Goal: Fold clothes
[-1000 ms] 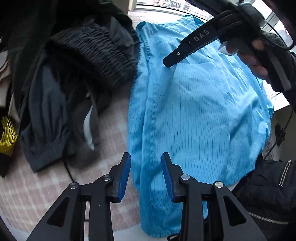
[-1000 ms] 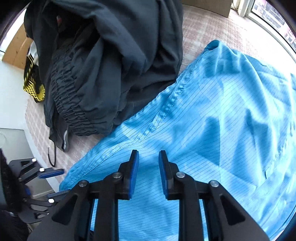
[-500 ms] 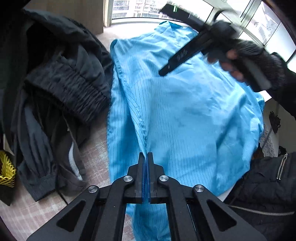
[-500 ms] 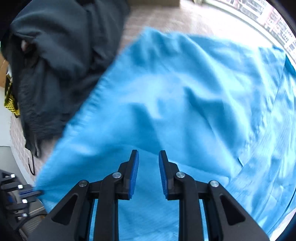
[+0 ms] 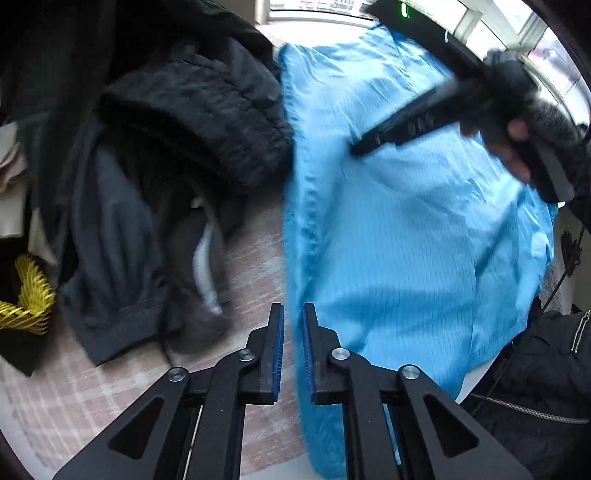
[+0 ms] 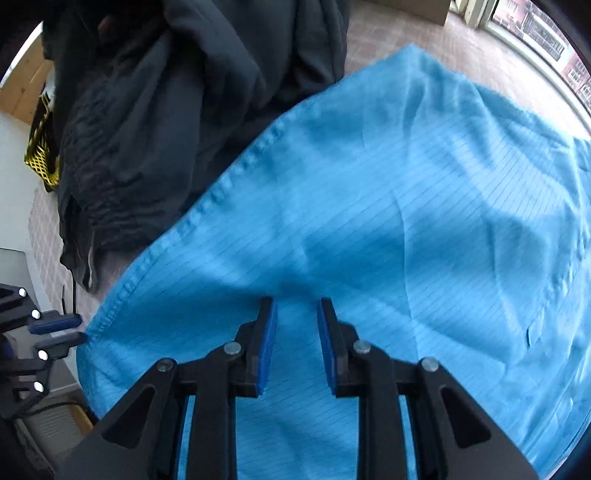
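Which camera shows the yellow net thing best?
The left wrist view: the yellow net shows its looped strands clearly at the left edge, beside the dark clothes. The right wrist view shows only a small, partly hidden piece of it behind those clothes.

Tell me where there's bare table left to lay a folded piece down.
One bare strip of checked tabletop runs between the dark clothes pile and the blue shirt's hemmed edge, widening toward the left gripper. A second bare patch lies beyond the shirt's far corner. Everywhere else is covered by shirt or dark pile.
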`<control>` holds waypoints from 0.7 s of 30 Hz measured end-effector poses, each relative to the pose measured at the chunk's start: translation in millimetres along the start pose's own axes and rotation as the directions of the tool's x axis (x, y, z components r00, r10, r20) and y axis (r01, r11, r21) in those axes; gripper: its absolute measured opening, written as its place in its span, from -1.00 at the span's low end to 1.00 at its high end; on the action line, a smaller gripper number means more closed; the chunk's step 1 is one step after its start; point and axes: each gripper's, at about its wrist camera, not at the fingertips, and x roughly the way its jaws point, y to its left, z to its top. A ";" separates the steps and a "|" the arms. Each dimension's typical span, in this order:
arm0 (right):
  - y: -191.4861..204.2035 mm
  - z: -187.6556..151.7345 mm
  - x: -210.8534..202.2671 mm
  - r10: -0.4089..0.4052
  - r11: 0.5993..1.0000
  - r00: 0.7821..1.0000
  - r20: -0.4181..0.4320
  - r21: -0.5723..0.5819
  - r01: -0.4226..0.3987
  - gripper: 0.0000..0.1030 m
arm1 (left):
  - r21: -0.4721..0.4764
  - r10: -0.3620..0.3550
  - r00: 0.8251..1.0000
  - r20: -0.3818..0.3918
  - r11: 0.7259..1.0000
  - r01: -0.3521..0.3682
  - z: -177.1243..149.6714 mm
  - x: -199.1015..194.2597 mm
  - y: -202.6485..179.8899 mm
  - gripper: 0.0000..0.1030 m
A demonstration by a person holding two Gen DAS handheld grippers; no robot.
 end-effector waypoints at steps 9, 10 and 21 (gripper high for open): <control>-111.6 -15.6 -62.9 0.072 0.975 0.988 0.137 0.198 -0.098 -0.51 | 0.131 -0.033 0.994 0.100 0.991 0.020 53.1 -22.1 -56.5 -0.80; -124.5 -17.4 -70.1 0.078 0.969 0.985 0.154 0.220 -0.111 -0.49 | 0.151 -0.039 0.994 0.100 0.988 0.024 56.5 -18.5 -58.5 -0.80; -171.8 -104.5 -47.5 0.054 0.944 0.984 0.171 0.311 -0.106 -0.49 | 0.176 0.023 0.998 -0.056 0.984 -0.013 78.0 69.4 -70.1 -0.80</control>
